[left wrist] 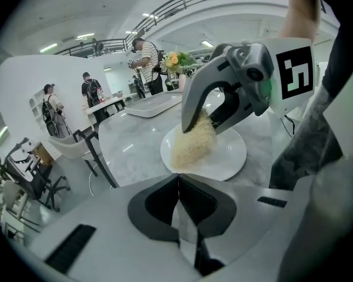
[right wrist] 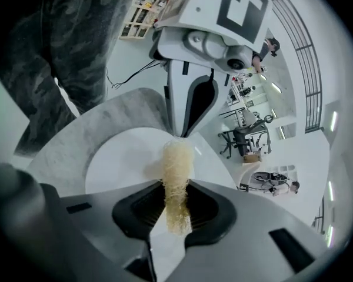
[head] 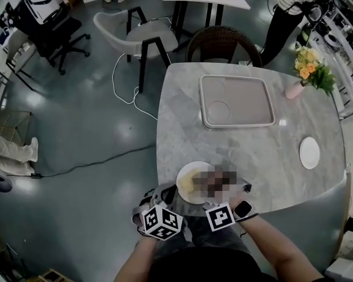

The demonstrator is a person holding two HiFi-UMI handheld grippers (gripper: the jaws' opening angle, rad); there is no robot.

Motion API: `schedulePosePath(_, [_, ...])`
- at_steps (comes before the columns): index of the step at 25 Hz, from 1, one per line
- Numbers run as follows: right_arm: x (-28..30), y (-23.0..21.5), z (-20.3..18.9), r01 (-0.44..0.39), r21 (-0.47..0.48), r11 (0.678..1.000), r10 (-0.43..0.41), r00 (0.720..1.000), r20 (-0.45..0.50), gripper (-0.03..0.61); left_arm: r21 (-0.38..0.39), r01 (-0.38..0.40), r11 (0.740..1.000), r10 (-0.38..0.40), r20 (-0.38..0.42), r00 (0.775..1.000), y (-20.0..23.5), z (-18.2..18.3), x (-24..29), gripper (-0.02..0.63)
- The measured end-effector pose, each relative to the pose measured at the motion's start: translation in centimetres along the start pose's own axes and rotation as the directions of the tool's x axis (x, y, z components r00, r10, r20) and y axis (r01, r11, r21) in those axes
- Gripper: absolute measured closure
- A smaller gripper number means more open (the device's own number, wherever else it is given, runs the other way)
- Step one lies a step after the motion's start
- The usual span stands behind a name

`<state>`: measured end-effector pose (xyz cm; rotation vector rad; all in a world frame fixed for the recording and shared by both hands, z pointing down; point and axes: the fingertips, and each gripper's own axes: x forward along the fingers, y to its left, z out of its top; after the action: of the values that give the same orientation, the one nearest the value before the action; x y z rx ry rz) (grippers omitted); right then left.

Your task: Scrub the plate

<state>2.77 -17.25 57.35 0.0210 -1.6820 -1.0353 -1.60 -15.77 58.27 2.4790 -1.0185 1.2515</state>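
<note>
Marble table (head: 182, 116): pale grey and veined, it is filling the middle of the head view and carrying everything listed below.
Wicker chair (head: 223, 43): dark brown, it is sitting tucked in at the table's far edge.
Tray (head: 247, 98): a pale rectangle with a round recess, it is lying flat on the table's far middle.
Plate (left wrist: 226, 151): round and white, it is lying flat at the table's near edge, just in front of the person.
Left gripper (left wrist: 177, 178): it is reaching in over the table's near edge, with its jaws pinching the plate's near rim and only a sliver of gap showing between them.
Right gripper (right wrist: 176, 184): it is coming in over the same near edge, opposite the left one, its jaws clamping a scrub pad between them.
Vase (head: 294, 90): pink, it is standing at the table's far right corner and holding yellow flowers (head: 310, 68).
Small dish (head: 309, 153): white and round, it is resting near the table's right edge, well apart from the plate.
Scrub pad (right wrist: 177, 163): a pale yellow fibrous wad, it is sticking out past the right jaws and pressing down on the plate's face.
</note>
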Motion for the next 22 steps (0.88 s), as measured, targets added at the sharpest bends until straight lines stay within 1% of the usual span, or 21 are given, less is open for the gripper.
schedulePosePath(4, [0.2, 0.9, -0.3, -0.069, 0.076, 0.995, 0.068, 0.998, 0.011, 0.489, 0.005, 0.01, 1.0, -0.01, 0.003, 1.0, -0.3, 0.0, 0.0, 0.6])
schedulePosePath(6, [0.1, 1.6, -0.6, -0.091, 0.1, 0.991, 0.091, 0.996, 0.008, 0.488, 0.015, 0.011, 1.0, -0.011, 0.002, 1.0, -0.6, 0.0, 0.1, 0.6])
schedulePosePath(12, [-0.8, 2.8, -1.9, -0.095, 0.108, 0.99, 0.099, 0.995, -0.026, 0.488, 0.043, 0.014, 0.999, -0.013, -0.005, 1.0, -0.8, 0.0, -0.1, 0.6])
schedulePosePath(15, [-1.4, 3.4, -2.3, -0.094, 0.115, 0.989, 0.098, 0.994, -0.037, 0.489, 0.041, 0.009, 0.999, -0.009, -0.011, 1.0, -0.8, -0.3, 0.0, 0.6])
schedulePosePath(18, [-2.1, 4.2, -2.0, -0.105, 0.119, 0.987, 0.11, 0.993, -0.035, 0.488, 0.042, 0.005, 0.999, -0.004, -0.023, 1.0, -0.8, -0.8, 0.0, 0.6])
schedulePosePath(22, [-2.8, 5.2, -1.1, -0.136, 0.13, 0.982, 0.138, 0.99, -0.008, 0.489, 0.049, 0.012, 0.999, -0.011, -0.023, 1.0, -0.9, -0.9, 0.2, 0.6])
